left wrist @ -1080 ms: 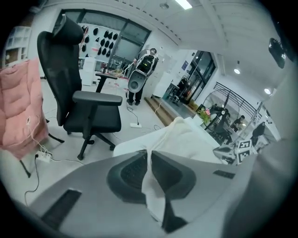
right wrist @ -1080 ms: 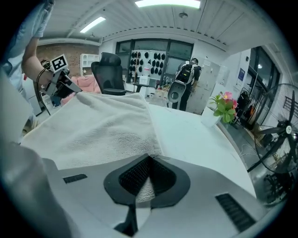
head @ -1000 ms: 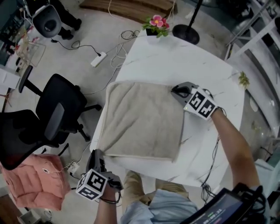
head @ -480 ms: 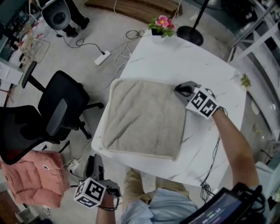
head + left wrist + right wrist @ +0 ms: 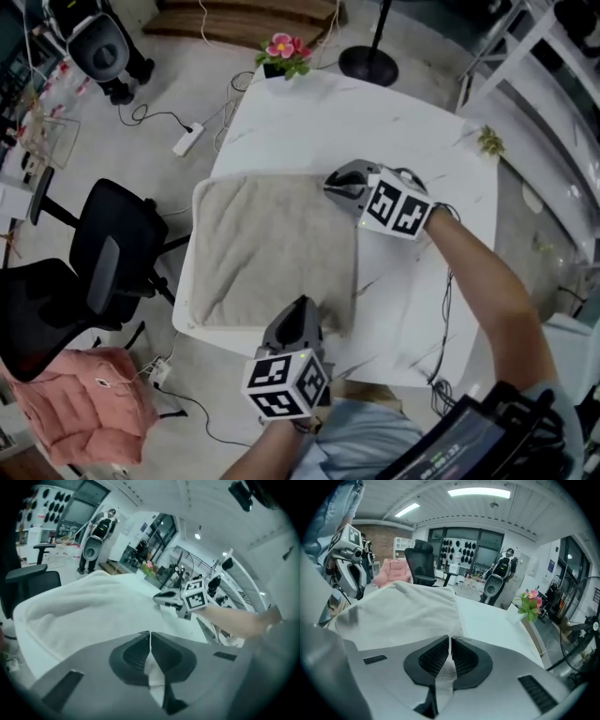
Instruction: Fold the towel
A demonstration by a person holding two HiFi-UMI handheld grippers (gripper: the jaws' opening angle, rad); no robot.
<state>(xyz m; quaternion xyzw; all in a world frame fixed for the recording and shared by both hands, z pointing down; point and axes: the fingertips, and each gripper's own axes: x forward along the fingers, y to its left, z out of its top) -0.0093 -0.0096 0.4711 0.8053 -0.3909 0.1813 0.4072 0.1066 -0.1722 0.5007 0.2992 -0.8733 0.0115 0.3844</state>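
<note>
The towel point(image 5: 272, 248) lies spread flat on the white counter point(image 5: 375, 122). Both grippers are on the same side edge of it, so the rest of the cloth stretches away to one side of the line between them. The left gripper point(image 5: 300, 314) is at the corner nearest the person. Its jaws have just been closing and now stand together, with a tongue of pale fabric pinched between the pads. The right gripper point(image 5: 330, 185) is straight ahead of the left one along that edge, at the far corner. Its jaws have just eased open very slightly but remain nearly together, and a strip of towel is caught between them. That corner is raised a little off the counter, and the cloth slopes away in front of the gripper. The step in hand looks like securing the two corners of one edge, with the fold itself not yet started. The next move probably calls for lifting both corners together. They would then be carried across the towel, away from this edge, to the opposite edge beyond the grippers. The two grippers should stay level and equally far apart so the edge stays taut. The corners should come down squarely on the far ones, and the slightly loosened right grip must not let its corner slip out.
</note>
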